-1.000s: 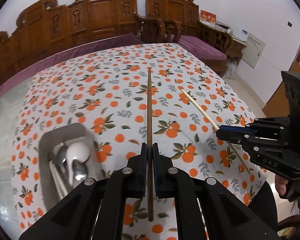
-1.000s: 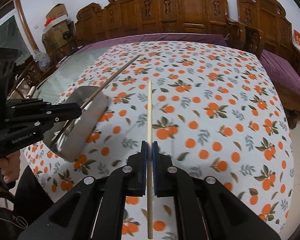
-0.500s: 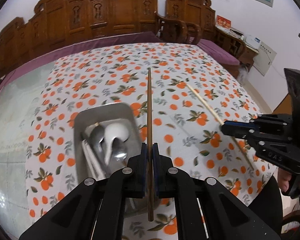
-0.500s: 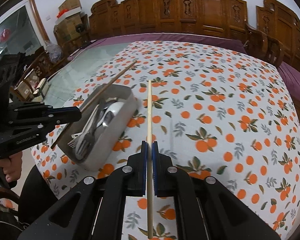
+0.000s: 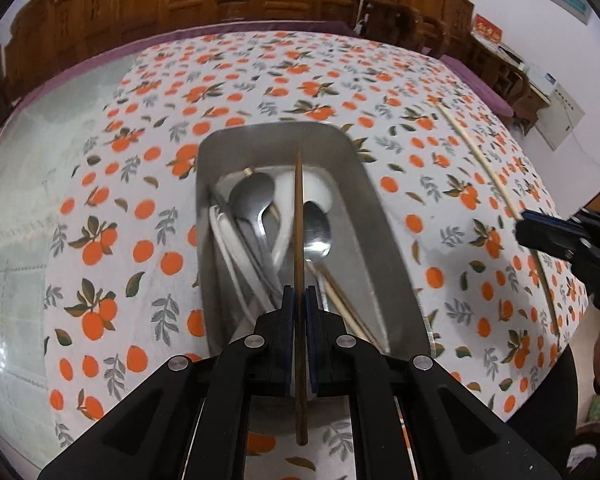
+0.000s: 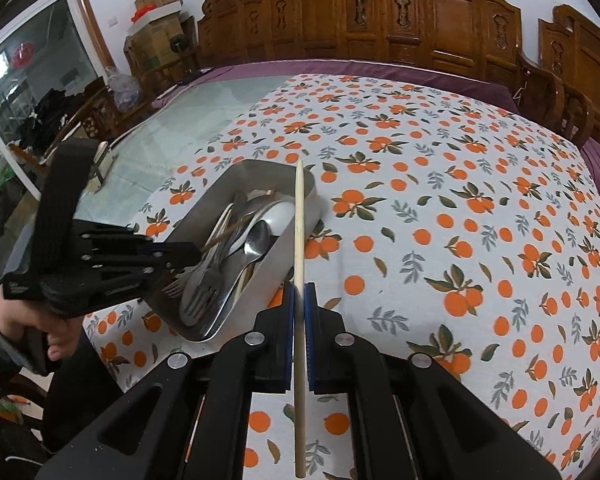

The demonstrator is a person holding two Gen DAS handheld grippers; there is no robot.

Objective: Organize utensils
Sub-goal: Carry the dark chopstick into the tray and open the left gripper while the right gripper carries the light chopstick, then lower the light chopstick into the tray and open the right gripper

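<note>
Left wrist view: the left tool is clamped on a dark chopstick held over the metal tray at centre frame, where spoons are already gathered.

Right wrist view: the right tool is clamped on a pale chopstick beside the tray's right wall on the desk; both chopsticks are judged still to be deposited.

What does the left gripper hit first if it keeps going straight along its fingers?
Likely the spoons inside the metal tray. The left gripper, shut on the dark chopstick, points down into the tray, so the chopstick tip would arrive first. Depth is unclear.
</note>
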